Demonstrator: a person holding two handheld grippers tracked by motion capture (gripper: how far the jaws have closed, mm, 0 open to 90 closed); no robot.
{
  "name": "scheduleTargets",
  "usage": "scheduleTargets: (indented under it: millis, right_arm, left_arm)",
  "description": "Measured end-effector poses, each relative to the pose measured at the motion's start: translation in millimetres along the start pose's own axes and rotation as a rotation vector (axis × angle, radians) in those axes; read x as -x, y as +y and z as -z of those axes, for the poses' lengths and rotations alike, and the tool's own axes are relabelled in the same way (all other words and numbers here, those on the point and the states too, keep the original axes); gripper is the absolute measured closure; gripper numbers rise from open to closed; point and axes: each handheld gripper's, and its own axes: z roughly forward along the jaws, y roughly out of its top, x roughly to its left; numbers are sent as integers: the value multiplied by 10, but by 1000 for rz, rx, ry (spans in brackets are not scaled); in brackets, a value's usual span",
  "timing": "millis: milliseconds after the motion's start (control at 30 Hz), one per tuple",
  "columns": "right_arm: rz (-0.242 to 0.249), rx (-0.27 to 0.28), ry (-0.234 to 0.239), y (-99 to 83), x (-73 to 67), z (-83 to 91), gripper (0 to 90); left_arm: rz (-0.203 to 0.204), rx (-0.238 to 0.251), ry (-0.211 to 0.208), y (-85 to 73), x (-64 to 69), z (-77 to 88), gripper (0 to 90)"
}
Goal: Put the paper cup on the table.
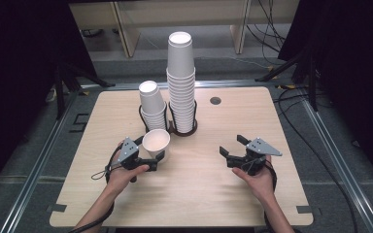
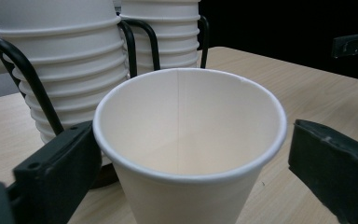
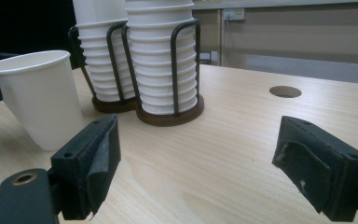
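Observation:
A single white paper cup (image 1: 156,141) stands upright on the wooden table (image 1: 209,194), just in front of two cup stacks. My left gripper (image 1: 150,154) is open around it. In the left gripper view the cup (image 2: 189,140) sits between the jaws: the left jaw lies right against its wall, and the right jaw stands off with a clear gap. My right gripper (image 1: 231,144) is open over bare table at the right, with nothing between its jaws (image 3: 196,158). The right gripper view shows the cup (image 3: 42,102) at the left.
Two black wire holders with brown bases hold stacks of white cups: a tall stack (image 1: 181,82) (image 3: 163,60) and a shorter one (image 1: 152,104) (image 3: 105,60) to its left. A round hole (image 1: 215,100) lies in the tabletop behind. Dark stands and cables surround the table.

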Motion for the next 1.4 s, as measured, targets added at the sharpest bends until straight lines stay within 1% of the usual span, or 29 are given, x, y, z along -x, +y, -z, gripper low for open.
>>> scheduleTargets:
  millis: [67,100,167,200,233,267,300,367,433,467,600,633,667,700,733,767,800,833,867,900,933,967,1000,1033,1100,1200,1267,1367,1400]
  right_arm:
    - [7,-9,-9,2,1,6,149]
    - [-11,-9,2,-2,-9,0,150]
    - [6,-7,-10,1,0,6,150]
    - [-5,6,0,-1,-3,-1,149]
    - [1,6,-2,0,2,0,150]
    - [1,6,-2,0,2,0,150]
    - [6,3,-5,2,7,5,150]
    - [5,6,-2,0,7,4,149]
    - [2,6,-2,-1,4,4,150]
    - [6,2,-4,1,7,7,150]
    - [0,1,0,-4,3,5,150]
    - [-5,-1,-3,-7,-2,5,150]
    - [-3,-9,-8,-5,-3,10,150]
    - [-3,-10,-8,-6,-3,9,149]
    - [-6,15,-14,-13,-7,-6,150]
    - [-6,15,-14,-13,-7,-6,150]
    - [-6,11,-13,-12,-6,-3,150]
    - [-5,11,-10,-12,-7,-4,150]
    - [-2,-9,-10,-8,-5,9,150]
    - [-2,-9,-10,-8,-5,9,150]
    - [-12,-6,-14,-13,-10,7,149]
    - [-12,-6,-14,-13,-10,7,149]
    - [-4,-5,-17,-13,-3,8,150]
    - [9,-4,-10,-14,6,3,149]
    - [-3,2,3,-22,4,-5,149]
    - [-29,-5,-3,-25,-16,4,150]
    - [-1,-1,-4,-31,2,-5,150]
    - [-13,-7,-8,-42,-3,-5,150]
    - [6,-12,-21,-41,8,2,150]
  left_arm:
    - [7,6,-1,-3,6,1,11]
    - [9,-18,11,0,13,30,8]
    - [13,10,8,-7,7,25,0]
    - [12,13,6,-9,2,34,0]
    - [30,-11,23,-6,19,64,0]
    - [17,14,16,-7,6,57,0]
    - [34,14,23,-7,12,85,0]
    - [37,19,26,-7,13,96,0]
    - [39,4,34,-3,17,139,0]
    - [38,22,29,-9,14,141,0]
    - [32,15,37,-10,12,225,0]
    - [39,20,42,-17,14,263,0]
    - [26,38,34,-23,-2,267,0]
    - [38,19,48,-24,9,301,0]
    - [33,42,40,-36,-4,299,0]
    - [33,42,40,-36,-4,299,0]
    - [36,21,53,-35,-4,336,0]
    - [38,45,48,-49,-11,333,0]
    - [38,24,63,-53,-17,384,0]
    - [38,24,63,-53,-17,384,0]
    - [36,48,54,-64,-31,382,0]
    - [34,27,65,-64,-31,416,0]
    - [34,48,59,-78,-38,414,0]
    - [33,35,65,-82,-37,438,0]
    - [34,26,71,-97,-38,476,0]
    - [41,27,81,-127,-44,522,0]
    - [39,39,86,-153,-56,544,0]
    - [36,28,99,-194,-78,591,0]
    - [42,12,111,-206,-78,616,0]
